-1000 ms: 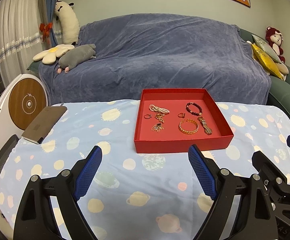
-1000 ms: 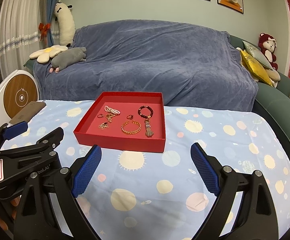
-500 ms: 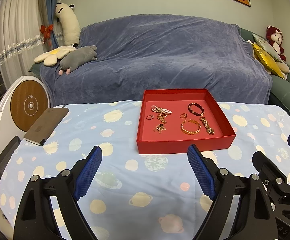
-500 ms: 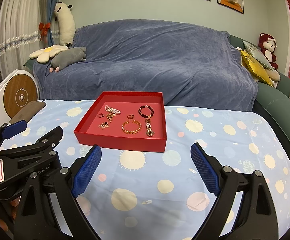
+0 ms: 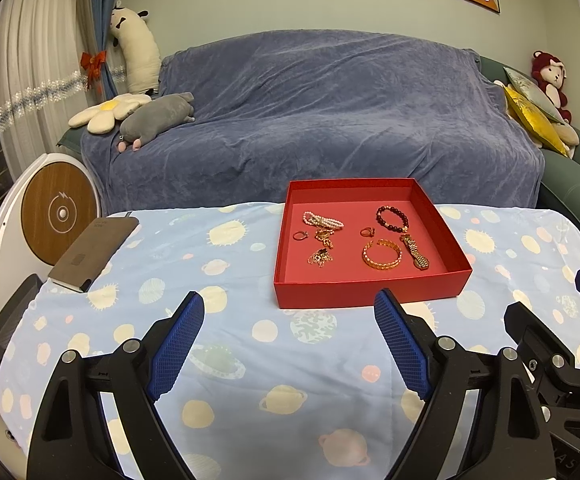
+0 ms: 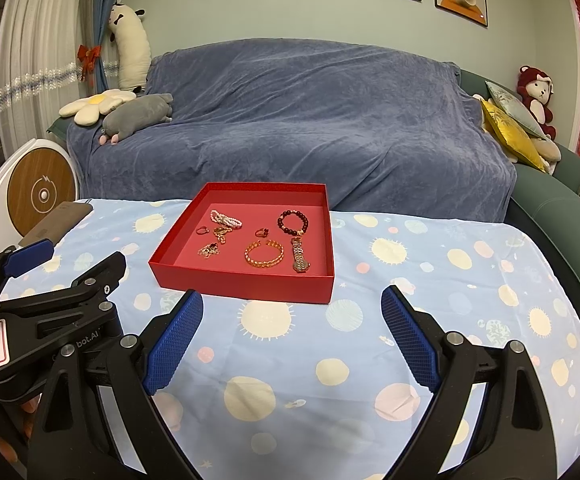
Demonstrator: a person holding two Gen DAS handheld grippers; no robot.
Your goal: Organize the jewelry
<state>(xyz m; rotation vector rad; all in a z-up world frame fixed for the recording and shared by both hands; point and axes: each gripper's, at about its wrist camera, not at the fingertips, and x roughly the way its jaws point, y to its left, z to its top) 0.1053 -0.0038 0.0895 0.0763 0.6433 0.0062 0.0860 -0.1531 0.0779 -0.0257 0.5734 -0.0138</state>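
**Both grippers spread and empty short of the red tray**

The left gripper [image 5: 287, 344] has its jaws released, wide apart, with only the planet-print cloth of the bench [image 5: 217, 336] between the blue pads. The right gripper [image 6: 292, 340] stands the same way, jaws released and holding nothing. Both sit on the near side of the red tray [image 5: 370, 292], apart from it, the left one's near wall just beyond its fingertips.

Inside the red tray lies the jewelry. Toward the tray's left half are a pearl bracelet [image 5: 324, 220], a small ring [image 5: 300, 235] and a tangle of gold chain [image 5: 321, 257]. Toward its right half are a dark bead bracelet [image 5: 392, 218], a second ring [image 5: 368, 232], a gold bangle [image 5: 382, 254] and a gold watch [image 5: 416, 251] lying lengthwise beside the bangle.

Well left of the tray, at the bench's edge, lies a flat brown notebook [image 5: 93, 252]. Behind the tray stands a sofa [image 5: 330, 120] under a blue cover, with soft toys at both ends.
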